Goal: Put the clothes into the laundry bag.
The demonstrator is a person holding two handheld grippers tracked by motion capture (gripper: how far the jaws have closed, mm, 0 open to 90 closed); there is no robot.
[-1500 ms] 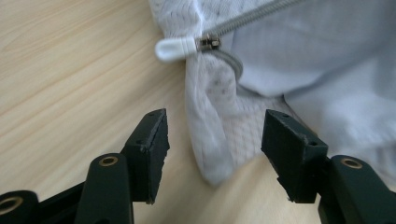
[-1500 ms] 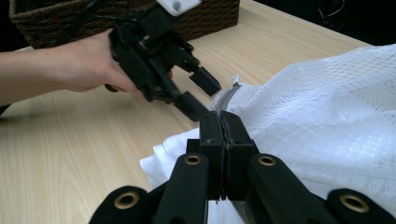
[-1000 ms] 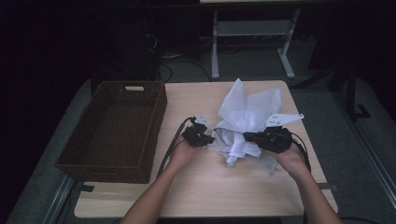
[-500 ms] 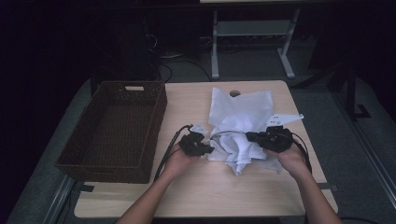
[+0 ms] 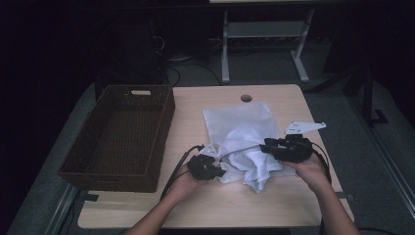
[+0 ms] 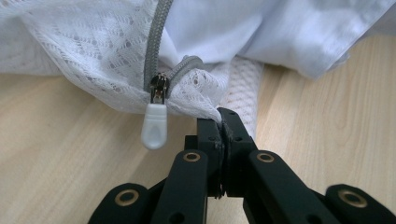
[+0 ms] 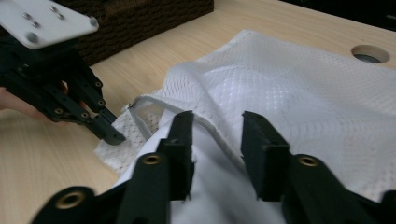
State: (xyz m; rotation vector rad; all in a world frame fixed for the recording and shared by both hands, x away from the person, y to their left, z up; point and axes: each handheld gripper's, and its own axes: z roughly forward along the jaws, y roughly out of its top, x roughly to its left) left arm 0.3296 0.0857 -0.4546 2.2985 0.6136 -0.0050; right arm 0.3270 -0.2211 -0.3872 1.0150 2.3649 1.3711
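Left gripper view: the left gripper [image 6: 223,122] pinches the near corner of the white mesh zip bag [image 5: 240,128], mid-table. The right gripper [image 7: 215,133] has just been opening, cloth between its jaws. Hold the corner firm; pull gently.

White mesh bag [image 5: 238,128] showing a fine diamond weave beside the dark brown woven basket [image 5: 120,136], grey zip [image 6: 156,44] with a white pull [image 6: 154,127], plain white cloth [image 7: 205,186], black grippers, pale wood-grain table [image 5: 186,115] lying under the bag.
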